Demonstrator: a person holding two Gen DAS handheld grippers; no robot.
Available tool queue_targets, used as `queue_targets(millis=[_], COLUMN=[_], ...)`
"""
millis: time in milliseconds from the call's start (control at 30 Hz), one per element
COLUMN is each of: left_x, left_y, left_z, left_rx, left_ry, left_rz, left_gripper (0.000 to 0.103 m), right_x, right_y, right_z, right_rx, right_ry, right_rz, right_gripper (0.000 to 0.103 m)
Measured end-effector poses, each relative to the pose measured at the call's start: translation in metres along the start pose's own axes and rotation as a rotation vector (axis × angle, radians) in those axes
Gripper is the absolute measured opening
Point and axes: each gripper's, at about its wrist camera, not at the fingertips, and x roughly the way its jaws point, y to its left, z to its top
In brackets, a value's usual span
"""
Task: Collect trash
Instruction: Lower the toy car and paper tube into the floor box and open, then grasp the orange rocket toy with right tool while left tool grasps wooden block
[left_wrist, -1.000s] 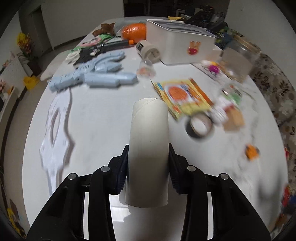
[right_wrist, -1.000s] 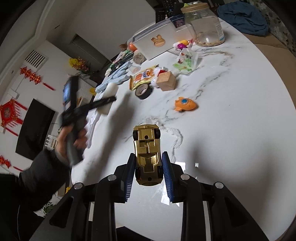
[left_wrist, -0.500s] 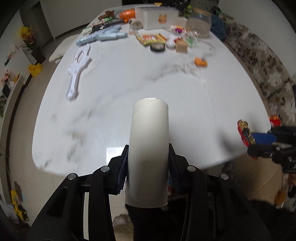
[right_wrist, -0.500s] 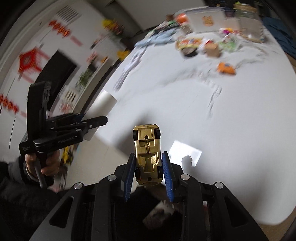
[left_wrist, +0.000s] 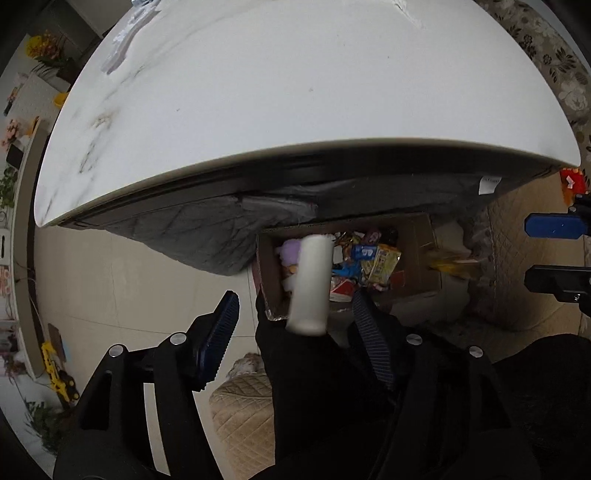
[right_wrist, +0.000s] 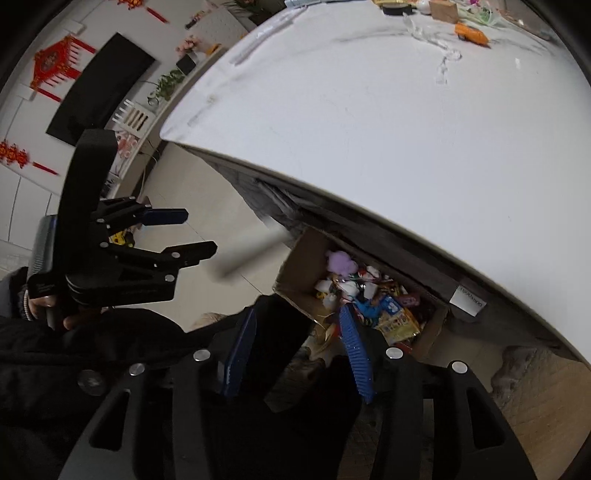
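Note:
My left gripper (left_wrist: 293, 310) is open, and a grey-white cardboard tube (left_wrist: 310, 284) is loose in the air between its jaws, over a cardboard trash box (left_wrist: 421, 243) full of wrappers under the table edge. In the right wrist view the tube (right_wrist: 251, 253) is a blurred streak just left of the box (right_wrist: 291, 269), beyond the left gripper (right_wrist: 195, 232). My right gripper (right_wrist: 297, 325) is open and empty above the box. It also shows in the left wrist view (left_wrist: 554, 251) at the right edge. The gold toy car is not in view.
The white marble table (left_wrist: 295, 92) overhangs the box. Toys and a tape roll (right_wrist: 391, 9) lie at its far end, with an orange toy (right_wrist: 471, 33). My dark-clothed legs (left_wrist: 314, 369) are below the grippers. A beige cushion (left_wrist: 240, 410) lies on the tiled floor.
Both grippers moved from over the table down to the box below its edge. The left jaws opened and let go of the tube. The right jaws opened and the gold car is gone.

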Motion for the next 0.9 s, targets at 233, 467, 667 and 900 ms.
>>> queue_targets(millis=[233,467,667,900], left_x=[-0.01,-0.023,-0.043,-0.041], left_y=[0.008,0.026,0.059,0.093], left_z=[0.01,0.039,0.072,0.106], left_rx=[0.015,0.072,0.039,-0.032], left_ry=[-0.039,-0.075,-0.125,-0.144], left_rz=[0.028,-0.001,-0.04,-0.037], left_gripper=[0.072,0.072,0.079,0.081], right_x=[-0.031,-0.064,-0.076,-0.035], right_y=[0.003,-0.027,-0.08,-0.135], right_z=[0.019,0.07,0.168,0.25], right_rx=[-0.025,0.012,0.022,-0.003], right_ry=[-0.089,-0.21,-0.348,-0.274], right_rz=[-0.025,-0.134,-0.337,-0.482], right_gripper=[0.048,0.049,0.054,0.053])
